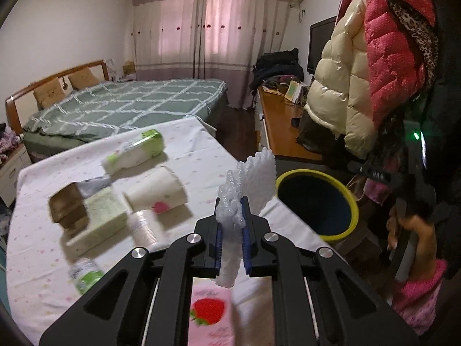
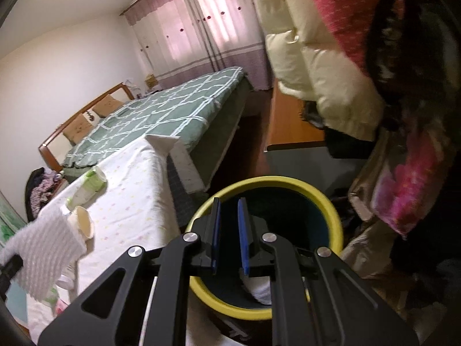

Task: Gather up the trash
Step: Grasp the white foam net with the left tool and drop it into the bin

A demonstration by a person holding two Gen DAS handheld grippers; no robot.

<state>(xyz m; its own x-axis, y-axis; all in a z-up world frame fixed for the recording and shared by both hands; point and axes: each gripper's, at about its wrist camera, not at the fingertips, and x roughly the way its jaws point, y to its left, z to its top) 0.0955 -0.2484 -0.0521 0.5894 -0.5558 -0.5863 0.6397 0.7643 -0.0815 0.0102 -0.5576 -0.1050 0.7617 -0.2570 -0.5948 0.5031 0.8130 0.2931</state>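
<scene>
Bedroom table [image 1: 198,141]: left gripper [image 1: 231,216] clamps foam fruit net [image 1: 250,178]; right gripper [image 2: 229,230] (jaws parted, empty) over yellow-rimmed bin [image 2: 331,210].

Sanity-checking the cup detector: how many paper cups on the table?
1 clear paper cup, lying on its side mid-table with its mouth toward the camera, just right of the green-white box. The ribbed clear plastic cup in front isn't paper. Others may be hidden.

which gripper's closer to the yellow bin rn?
Right. The right gripper hangs open directly over the yellow bin. The left gripper, shut on foam netting, is over the table beside it.
</scene>
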